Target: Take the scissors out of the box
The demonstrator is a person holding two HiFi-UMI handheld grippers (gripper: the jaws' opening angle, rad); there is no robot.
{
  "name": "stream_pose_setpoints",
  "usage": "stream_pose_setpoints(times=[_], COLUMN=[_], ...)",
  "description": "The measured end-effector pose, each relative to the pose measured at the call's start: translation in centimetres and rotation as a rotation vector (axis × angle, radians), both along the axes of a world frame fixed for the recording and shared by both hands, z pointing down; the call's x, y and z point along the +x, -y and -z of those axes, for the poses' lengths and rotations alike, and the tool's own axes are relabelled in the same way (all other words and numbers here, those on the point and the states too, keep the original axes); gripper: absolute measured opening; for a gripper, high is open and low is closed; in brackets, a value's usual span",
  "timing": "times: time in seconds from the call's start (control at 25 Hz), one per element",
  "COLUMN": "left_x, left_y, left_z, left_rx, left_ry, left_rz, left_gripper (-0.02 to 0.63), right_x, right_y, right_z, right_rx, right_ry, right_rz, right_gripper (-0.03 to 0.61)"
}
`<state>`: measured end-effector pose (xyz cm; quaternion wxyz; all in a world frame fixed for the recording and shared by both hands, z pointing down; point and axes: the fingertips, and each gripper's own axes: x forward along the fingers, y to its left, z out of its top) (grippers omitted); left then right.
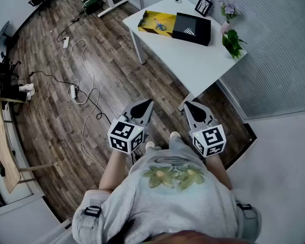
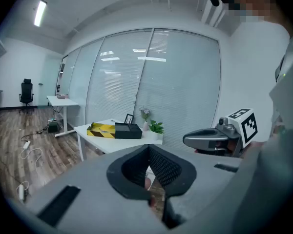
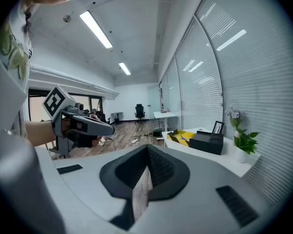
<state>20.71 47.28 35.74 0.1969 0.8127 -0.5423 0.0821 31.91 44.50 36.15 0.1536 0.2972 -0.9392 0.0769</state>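
Wood-grain floor, smooth matt white table.

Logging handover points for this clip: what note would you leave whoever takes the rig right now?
Left gripper: shut, empty. Right gripper: shut, empty. Both are near the body, away from the white table.
Scissors lie in the open yellow box on that table, beside a black box.
Done: nothing. Left: walk up, grasp the scissors, lift them out.

wood floor | white table | blinds on glass wall | ceiling strip lights
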Motion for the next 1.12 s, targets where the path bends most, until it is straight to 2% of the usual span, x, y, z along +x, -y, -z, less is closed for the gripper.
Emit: stream_pose_setpoints(times=[0.24,0.52,0.68,0.8,1.12], left_x=[1.4,4.0,5.0,5.6,3.6], left_y=[-1.3,-0.5,-0.5,-0.5,1.1], left_z=[1.0,1.5,1.4,0.4,-1.7], left_rx=[0.017,0.033,0.043,0.021,-0.032], left_ry=[0.053,0.013,0.014,0.019,-0.006], left_rz=[0.061,0.146,0.194,0.217,0.243], left_gripper=[0.007,0.006,0.007,0.007,0.007], right_x=[1.2,3.7,4.8,4.9,3.4], right_y=[-0.5,1.0,1.8,2.4,4.6], right_z=[1.1,0.9,0.3,-0.3,-1.1], right_rx=[0.008,0.014,0.002,-0.012,-0.033], right_ry=[0.029,0.054,0.054,0.056,0.050], right_rz=[0.023,0.066,0.091,0.116,0.136], right_gripper=[0.006,0.006,0.006,0.006,0.006])
